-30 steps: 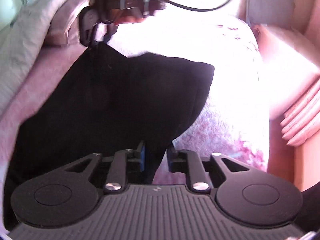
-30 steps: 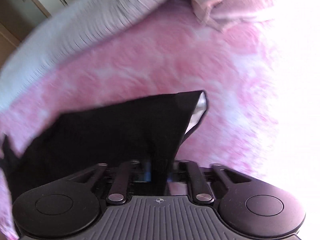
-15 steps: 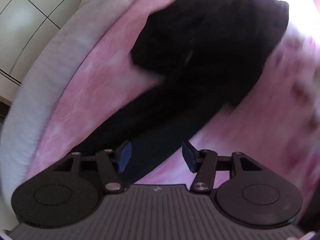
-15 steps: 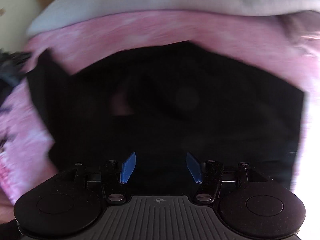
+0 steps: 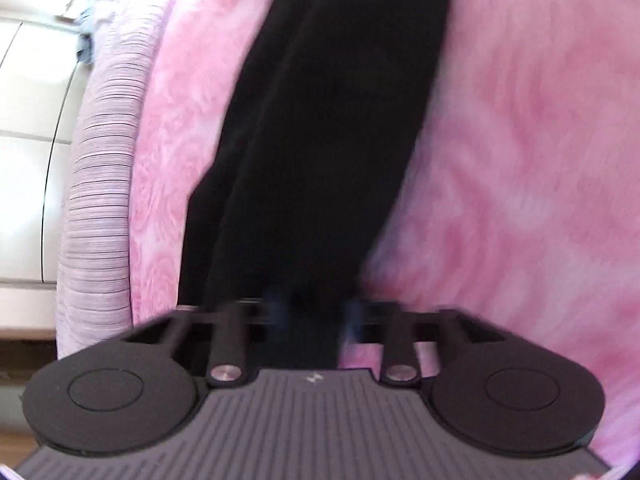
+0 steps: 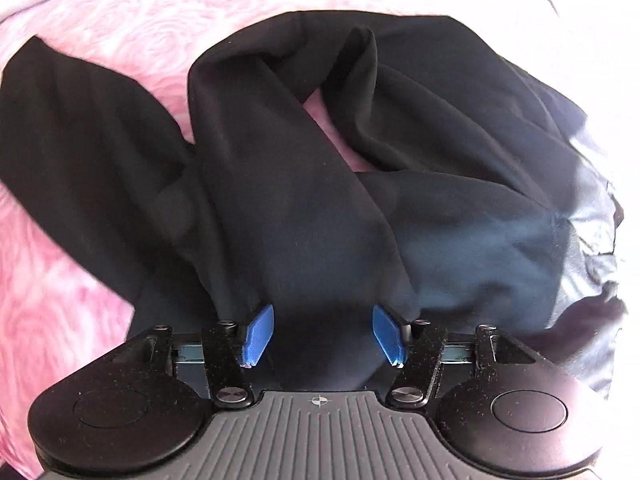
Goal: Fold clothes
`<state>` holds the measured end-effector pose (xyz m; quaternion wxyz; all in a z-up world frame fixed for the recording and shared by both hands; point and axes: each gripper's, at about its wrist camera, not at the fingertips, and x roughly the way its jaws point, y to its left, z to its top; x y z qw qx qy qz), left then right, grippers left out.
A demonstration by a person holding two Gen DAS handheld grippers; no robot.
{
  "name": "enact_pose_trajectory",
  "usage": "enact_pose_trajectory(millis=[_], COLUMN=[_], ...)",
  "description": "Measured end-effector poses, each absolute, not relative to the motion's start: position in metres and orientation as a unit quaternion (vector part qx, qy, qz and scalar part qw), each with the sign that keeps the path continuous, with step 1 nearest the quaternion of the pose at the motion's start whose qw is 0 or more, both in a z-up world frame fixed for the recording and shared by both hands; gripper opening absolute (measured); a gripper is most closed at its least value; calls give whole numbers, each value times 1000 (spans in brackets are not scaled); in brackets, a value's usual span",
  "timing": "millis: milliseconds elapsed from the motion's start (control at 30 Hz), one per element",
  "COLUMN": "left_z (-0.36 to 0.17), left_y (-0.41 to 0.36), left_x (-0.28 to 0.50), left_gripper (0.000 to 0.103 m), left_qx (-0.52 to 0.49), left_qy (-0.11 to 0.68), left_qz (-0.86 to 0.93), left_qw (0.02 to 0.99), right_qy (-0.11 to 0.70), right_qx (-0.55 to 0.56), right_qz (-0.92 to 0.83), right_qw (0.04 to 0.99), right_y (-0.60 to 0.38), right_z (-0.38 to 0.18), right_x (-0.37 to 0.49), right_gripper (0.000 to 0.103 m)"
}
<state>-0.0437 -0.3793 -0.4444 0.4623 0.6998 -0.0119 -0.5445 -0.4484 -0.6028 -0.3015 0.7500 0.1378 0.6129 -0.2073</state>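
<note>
A black garment (image 6: pixel 288 184) lies crumpled on a pink bedspread (image 6: pixel 120 12), with a long strip folded over the middle and a loose flap at the left. My right gripper (image 6: pixel 323 334) points down onto it. Its blue pads (image 6: pixel 258 334) stand apart and are closing, with black cloth between them but not pinched. In the blurred left wrist view the garment (image 5: pixel 340 100) runs as a long dark band from the top down into my left gripper (image 5: pixel 314 316), which is shut on its near end.
The pink bedspread (image 5: pixel 520 160) fills the right side. A ribbed lilac bed edge (image 5: pixel 100 200) curves down the left, with white panels (image 5: pixel 28 120) beyond it. A shiny grey lining (image 6: pixel 588 216) shows at the garment's right edge.
My left gripper has swung along the garment to its narrow end and gone from open to shut on the cloth. My right gripper has let go, hangs over the heaped cloth, and has narrowed since half a second ago.
</note>
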Motion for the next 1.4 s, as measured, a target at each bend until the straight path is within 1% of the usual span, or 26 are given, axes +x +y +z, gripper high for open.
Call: enact_pose_trajectory(millis=[33,67,133,267,400,467,500,533,567,600,633,700,767,833,900,933,967,1000,1033,1100,1200,1267,1367,1400], left_z=[-444,-439,-430,-393,-354,-345,-343,-344,-349,-354,-362,-376,-381,-376,-366,-360,-353,-345,-339,-327,-309,-301,-294,-291], left_y=[-378,-376,-371,-353,-302,-272,-260,-244,-237,-229,-226,-224,-227,-228,-228,-228,-227,-227,-226,-224,-222,-222,-226,-225], left_x=[-44,-45,-46,-54,-85,-105,-114,-126,-136,-146,-152,-156,-149,-141,-135,-133,-131,-130,-130,-129,-129,-119,-105,-100], left_gripper=[2,1,1,1,1,0,0,0,0,0,0,1,5,10,13,13,13,13,13,13,13,13,17,20], left_qx=[699,698,695,683,672,674,669,667,664,661,661,662,658,649,642,638,633,626,618,603,579,562,539,532], left_qy=[-14,-10,-4,18,94,142,170,186,203,220,229,258,282,294,292,292,289,287,286,284,281,283,288,291], left_qz=[-548,-548,-548,-545,-539,-534,-535,-539,-543,-547,-546,-537,-526,-523,-524,-525,-525,-526,-526,-526,-525,-519,-508,-504], left_qw=[459,461,466,487,499,490,487,480,472,464,461,455,460,467,477,482,489,499,509,528,557,579,607,615], right_qy=[614,614,611,587,583,595,606,613,619,623,626,633,634,636,638,639,638,636,635,619,591,560,513,496], right_qx=[144,148,154,179,163,133,124,131,139,142,145,150,143,121,129,149,156,162,168,195,233,250,268,273], right_qz=[-207,-208,-208,-211,-206,-204,-202,-199,-196,-196,-196,-196,-196,-199,-206,-210,-209,-208,-207,-180,-144,-115,-63,-48], right_qw=[748,747,749,761,769,766,759,753,747,744,741,734,734,735,731,725,724,725,725,739,759,782,813,823], right_y=[-604,-604,-606,-621,-622,-613,-610,-606,-602,-599,-597,-592,-589,-588,-593,-597,-598,-598,-599,-596,-592,-589,-582,-579], right_z=[-303,-297,-283,-252,-233,-236,-242,-248,-254,-260,-266,-278,-290,-306,-322,-327,-320,-312,-305,-270,-216,-186,-163,-160], right_x=[-445,-442,-437,-431,-426,-431,-434,-441,-447,-451,-456,-464,-464,-461,-458,-457,-453,-448,-444,-426,-375,-325,-233,-202], right_gripper=[3,0,0,0,0,1,9,23,35,63,72,73,73,73,72,49,31,8,7,6,6,6,6,7])
